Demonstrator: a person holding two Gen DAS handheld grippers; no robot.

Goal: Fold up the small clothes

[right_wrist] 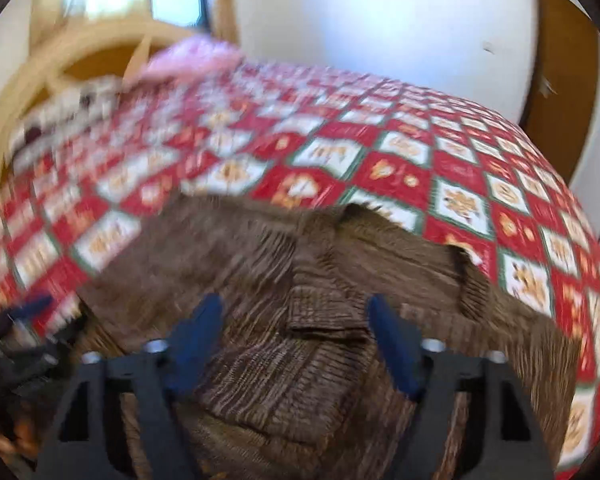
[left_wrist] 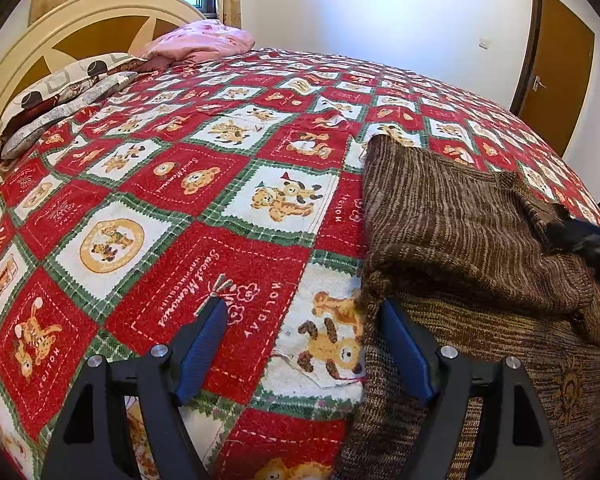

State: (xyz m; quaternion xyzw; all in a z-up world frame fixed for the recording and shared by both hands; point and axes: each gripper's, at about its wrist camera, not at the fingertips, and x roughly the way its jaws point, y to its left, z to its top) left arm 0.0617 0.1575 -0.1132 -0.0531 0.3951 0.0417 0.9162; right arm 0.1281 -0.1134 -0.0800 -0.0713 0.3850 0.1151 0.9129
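Currently the brown knit sweater (left_wrist: 460, 232) lies partly folded on the red teddy-bear bedspread (left_wrist: 172, 208), at about 3 o'clock in the left wrist view. Left gripper (left_wrist: 304, 312) spread, nothing pinched, one finger (left_wrist: 404, 344) over the sweater's edge. Right gripper (right_wrist: 296, 312) spread above the sweater, pads clear; view blurred.

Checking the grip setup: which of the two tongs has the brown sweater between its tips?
The right tongs: their open tips straddle the brown sweater. The left tongs are open mostly over the bedspread, beside the sweater's edge.
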